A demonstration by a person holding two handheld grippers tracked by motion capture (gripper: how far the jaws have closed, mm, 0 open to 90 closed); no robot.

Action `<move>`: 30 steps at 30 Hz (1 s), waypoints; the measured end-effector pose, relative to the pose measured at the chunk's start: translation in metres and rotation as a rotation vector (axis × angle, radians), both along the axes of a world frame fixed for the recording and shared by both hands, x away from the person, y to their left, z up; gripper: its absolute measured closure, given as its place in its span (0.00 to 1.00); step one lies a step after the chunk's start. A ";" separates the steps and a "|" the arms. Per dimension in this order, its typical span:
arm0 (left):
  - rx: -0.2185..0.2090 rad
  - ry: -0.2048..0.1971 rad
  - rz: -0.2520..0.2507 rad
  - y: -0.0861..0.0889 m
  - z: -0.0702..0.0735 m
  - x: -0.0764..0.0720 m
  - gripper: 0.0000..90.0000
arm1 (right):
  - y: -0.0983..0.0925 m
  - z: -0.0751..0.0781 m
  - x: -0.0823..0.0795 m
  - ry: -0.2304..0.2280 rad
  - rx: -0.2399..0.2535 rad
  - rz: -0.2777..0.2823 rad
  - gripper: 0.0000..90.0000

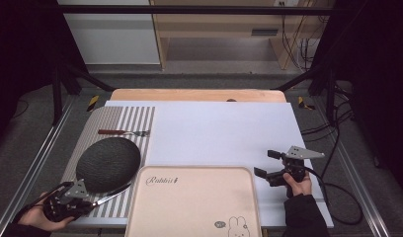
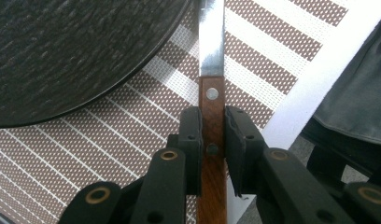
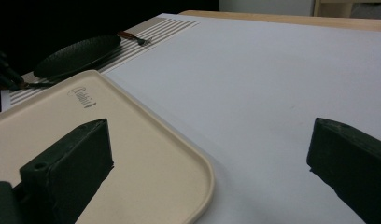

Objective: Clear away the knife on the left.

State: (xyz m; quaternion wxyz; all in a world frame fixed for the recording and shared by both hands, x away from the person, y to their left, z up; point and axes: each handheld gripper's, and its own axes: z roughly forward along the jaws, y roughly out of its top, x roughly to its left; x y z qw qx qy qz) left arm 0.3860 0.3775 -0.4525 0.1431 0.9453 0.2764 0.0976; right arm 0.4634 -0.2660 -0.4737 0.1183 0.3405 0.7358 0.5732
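Note:
My left gripper [image 1: 93, 201] is at the table's near left corner, shut on the knife [image 1: 113, 194]. In the left gripper view its black pads [image 2: 191, 140] press both sides of the knife's brown wooden handle [image 2: 212, 116], and the steel blade [image 2: 212, 42] runs forward over the striped placemat [image 2: 268, 56], close beside the dark round plate [image 2: 72, 51]. My right gripper [image 1: 265, 163] is open with nothing between its jaws, just right of the beige tray [image 1: 194, 207]. In the right gripper view its jaws stand wide over the tray's corner [image 3: 198, 168] and the white sheet [image 3: 272, 84].
A fork [image 1: 123, 132] with a brown handle lies on the placemat [image 1: 135, 123] beyond the plate [image 1: 108, 163]. The white sheet [image 1: 219, 133] covers most of the table. The tray bears a rabbit drawing and lies at the front edge. Cables trail on the floor at right.

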 end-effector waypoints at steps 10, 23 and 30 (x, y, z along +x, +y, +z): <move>-0.008 -0.008 0.002 0.000 0.001 -0.003 0.86 | 0.000 0.000 0.000 -0.001 -0.001 0.000 0.00; -0.036 -0.035 -0.004 -0.003 0.010 -0.012 0.86 | 0.000 0.000 0.000 -0.002 -0.001 0.000 0.00; -0.061 -0.046 -0.009 -0.004 0.015 -0.017 0.86 | -0.001 0.000 0.000 -0.002 -0.002 0.000 0.00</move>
